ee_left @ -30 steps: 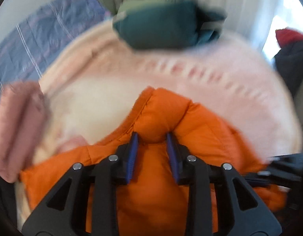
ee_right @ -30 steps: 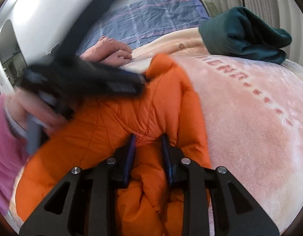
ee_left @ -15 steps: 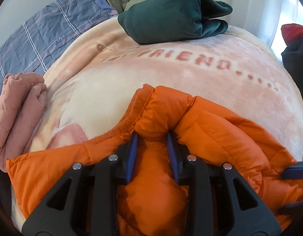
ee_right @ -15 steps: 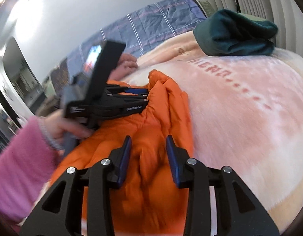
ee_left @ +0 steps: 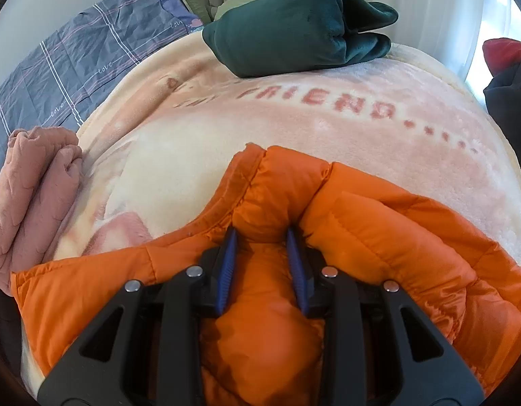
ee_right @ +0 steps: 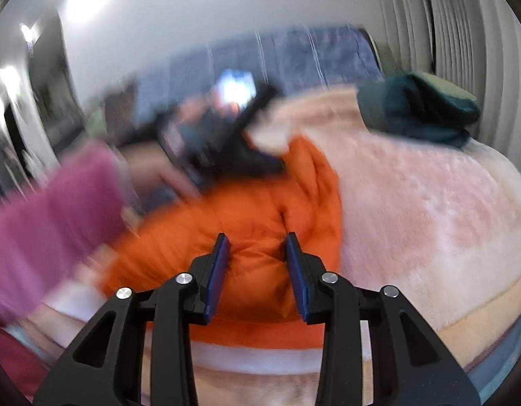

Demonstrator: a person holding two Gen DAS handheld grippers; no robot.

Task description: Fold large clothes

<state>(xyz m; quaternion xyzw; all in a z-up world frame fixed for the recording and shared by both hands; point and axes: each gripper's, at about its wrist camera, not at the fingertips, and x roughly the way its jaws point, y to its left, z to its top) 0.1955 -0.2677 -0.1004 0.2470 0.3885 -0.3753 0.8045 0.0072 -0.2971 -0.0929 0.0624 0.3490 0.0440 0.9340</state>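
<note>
An orange puffer jacket [ee_left: 378,237] lies bunched on a pale pink plush blanket [ee_left: 328,135] at the near edge of a bed. My left gripper [ee_left: 260,233] is shut on a raised fold near the jacket's collar, the fabric bulging between its blue pads. In the blurred right wrist view, my right gripper [ee_right: 257,237] hovers open above the jacket [ee_right: 260,203], pads apart from the fabric, with nothing held. Beyond it the left gripper [ee_right: 219,145] shows as a dark blur, held by a hand in a pink sleeve [ee_right: 50,209].
A folded dark green garment [ee_left: 294,23] sits at the blanket's far side. A folded dusty-pink garment [ee_left: 33,182] lies at the left, on a blue checked sheet [ee_left: 74,67]. Dark and red clothes [ee_left: 507,88] are piled at the right edge. Curtains hang behind.
My right gripper's jaws widened and let go of the jacket, then it drew back and up. The left gripper kept its hold and settled almost still.
</note>
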